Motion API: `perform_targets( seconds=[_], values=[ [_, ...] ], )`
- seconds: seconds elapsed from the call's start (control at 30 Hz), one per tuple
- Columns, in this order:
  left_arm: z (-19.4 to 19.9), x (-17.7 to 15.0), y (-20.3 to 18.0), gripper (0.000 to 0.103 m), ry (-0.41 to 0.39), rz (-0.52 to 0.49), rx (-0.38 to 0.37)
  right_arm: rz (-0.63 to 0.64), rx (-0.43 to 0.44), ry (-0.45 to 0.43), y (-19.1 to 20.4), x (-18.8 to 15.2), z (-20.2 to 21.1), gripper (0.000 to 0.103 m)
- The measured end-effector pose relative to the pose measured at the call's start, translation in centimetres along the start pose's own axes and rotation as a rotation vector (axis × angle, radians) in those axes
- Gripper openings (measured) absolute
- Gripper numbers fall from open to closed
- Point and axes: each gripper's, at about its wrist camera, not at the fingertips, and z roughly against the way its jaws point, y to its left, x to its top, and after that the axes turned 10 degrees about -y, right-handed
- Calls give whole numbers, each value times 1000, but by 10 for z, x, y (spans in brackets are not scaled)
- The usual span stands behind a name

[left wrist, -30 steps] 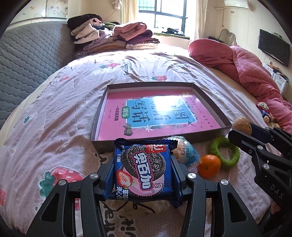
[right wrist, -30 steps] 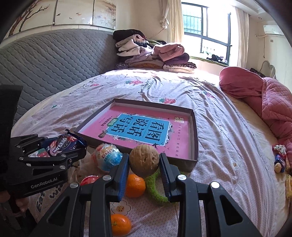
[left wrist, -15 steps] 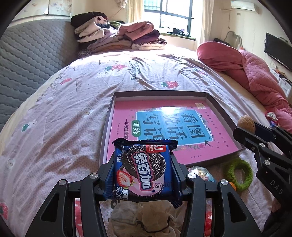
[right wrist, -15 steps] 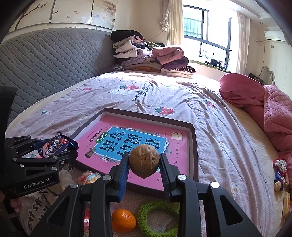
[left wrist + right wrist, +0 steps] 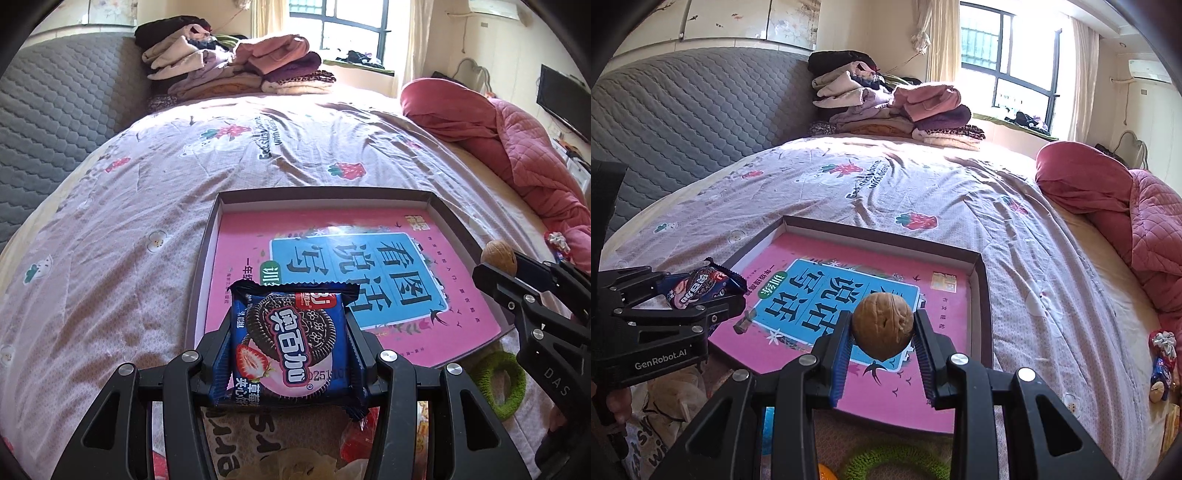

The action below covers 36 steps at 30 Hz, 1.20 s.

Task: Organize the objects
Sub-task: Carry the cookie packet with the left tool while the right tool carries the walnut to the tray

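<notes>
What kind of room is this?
A bedroom, most likely: a big bed with a strawberry-print sheet, a padded grey headboard, and folded clothes stacked by the window.

A bedsheet (image 5: pixel 960 192) printed with strawberries and lettering is covering the bed, wrinkling toward its far side. A grey quilted headboard (image 5: pixel 683 110) is rising along the left. Folded clothes (image 5: pixel 894 107) are lying stacked in a pile at the far edge of the bed, in front of a window (image 5: pixel 1008 62) that is letting in bright daylight; a pale curtain (image 5: pixel 934 40) is hanging beside it. A pink quilt (image 5: pixel 509 129) is lying bunched along the right side of the bed. An air conditioner (image 5: pixel 1148 70) is sitting high on the right wall. A dark screen (image 5: pixel 561 99) is hanging on the wall at far right.
</notes>
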Motion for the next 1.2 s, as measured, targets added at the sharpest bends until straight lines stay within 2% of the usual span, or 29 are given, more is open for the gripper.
perform_targets(
  seconds=[0.33, 0.67, 1.13, 1.2],
  values=[
    [-32, -7, 8, 53, 67, 8, 2, -29, 18, 110, -13, -18, -36, 33],
    [-41, -12, 11, 53, 120, 8, 6, -21, 8, 174, -12, -30, -49, 33],
    [-45, -17, 10, 53, 143, -25, 43, -43, -5, 211, -15, -35, -54, 34],
    [-44, -17, 9, 54, 143, -31, 47, -39, -10, 210, -14, -35, -54, 39]
  ],
)
